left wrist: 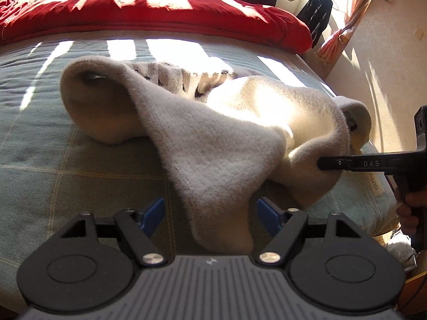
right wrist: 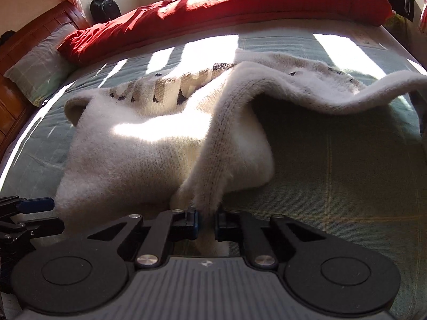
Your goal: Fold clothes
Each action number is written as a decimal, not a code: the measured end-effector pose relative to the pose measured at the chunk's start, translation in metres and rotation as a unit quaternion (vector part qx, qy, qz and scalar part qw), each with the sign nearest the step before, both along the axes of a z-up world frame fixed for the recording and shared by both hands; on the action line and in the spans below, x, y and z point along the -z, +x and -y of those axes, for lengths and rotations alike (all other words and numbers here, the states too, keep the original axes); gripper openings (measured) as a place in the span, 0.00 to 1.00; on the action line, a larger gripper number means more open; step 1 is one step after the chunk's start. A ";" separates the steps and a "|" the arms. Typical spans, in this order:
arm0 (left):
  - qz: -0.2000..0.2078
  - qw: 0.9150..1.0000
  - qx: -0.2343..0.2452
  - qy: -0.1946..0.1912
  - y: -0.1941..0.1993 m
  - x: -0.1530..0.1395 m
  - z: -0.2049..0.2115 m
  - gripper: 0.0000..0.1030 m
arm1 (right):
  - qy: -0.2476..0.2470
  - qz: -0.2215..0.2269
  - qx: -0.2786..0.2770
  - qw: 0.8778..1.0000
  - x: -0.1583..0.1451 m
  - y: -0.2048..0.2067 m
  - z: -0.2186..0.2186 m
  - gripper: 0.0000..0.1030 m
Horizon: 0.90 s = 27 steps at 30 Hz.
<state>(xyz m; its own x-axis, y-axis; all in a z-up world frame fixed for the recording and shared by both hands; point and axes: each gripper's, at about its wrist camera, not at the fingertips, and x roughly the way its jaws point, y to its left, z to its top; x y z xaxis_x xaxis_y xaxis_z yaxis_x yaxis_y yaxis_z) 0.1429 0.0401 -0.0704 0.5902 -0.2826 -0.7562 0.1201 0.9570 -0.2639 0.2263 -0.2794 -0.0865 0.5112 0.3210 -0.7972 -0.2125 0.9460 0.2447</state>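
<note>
A fluffy white sweater (left wrist: 240,122) with a dark and tan pattern lies crumpled on the green checked bed sheet (left wrist: 66,146). One flap of it hangs down between the blue pads of my left gripper (left wrist: 210,213), which stands open with a gap on each side of the cloth. My right gripper (right wrist: 206,218) is shut on a ribbed edge of the sweater (right wrist: 160,138) and holds it lifted off the sheet. In the left wrist view the right gripper (left wrist: 324,164) comes in from the right, pinching the cloth, with a hand (left wrist: 408,210) on its grip. The left gripper (right wrist: 40,216) shows at the left edge of the right wrist view.
A red duvet (left wrist: 160,13) is bunched along the far side of the bed. A pillow (right wrist: 40,61) and a wooden headboard (right wrist: 24,42) are at the left. The mattress edge (left wrist: 379,194), a wall, a curtain (left wrist: 344,26) and hung dark clothes (left wrist: 317,13) are at the right.
</note>
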 end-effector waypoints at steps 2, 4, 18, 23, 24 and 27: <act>0.003 1.000 0.003 0.004 0.001 -0.002 0.002 0.74 | -0.012 0.000 0.010 1.000 -0.005 -0.002 0.016 0.11; 0.006 1.000 0.003 0.011 0.003 -0.004 0.003 0.74 | -0.026 0.003 0.022 0.999 -0.012 -0.004 0.032 0.11; 0.036 0.998 0.010 0.045 0.020 -0.021 0.016 0.74 | 0.009 -0.016 0.059 0.998 -0.014 -0.005 0.108 0.37; 0.047 0.998 0.015 0.047 0.025 -0.027 0.025 0.75 | 0.108 -0.016 0.109 0.988 0.000 0.035 0.132 0.50; 0.045 0.998 0.018 0.048 0.027 -0.027 0.027 0.75 | 0.126 -0.015 0.123 0.984 0.004 0.044 0.137 0.51; 0.040 0.997 0.037 0.063 0.033 -0.024 0.035 0.75 | 0.183 -0.019 0.174 0.967 0.021 0.073 0.152 0.60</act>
<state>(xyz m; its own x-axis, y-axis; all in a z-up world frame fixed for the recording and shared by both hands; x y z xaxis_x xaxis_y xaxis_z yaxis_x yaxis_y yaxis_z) 0.1754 0.0054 -0.0459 0.6320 -0.2334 -0.7390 0.2067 0.9698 -0.1295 0.2994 -0.4311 -0.1077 0.6120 0.3995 -0.6825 0.1187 0.8069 0.5787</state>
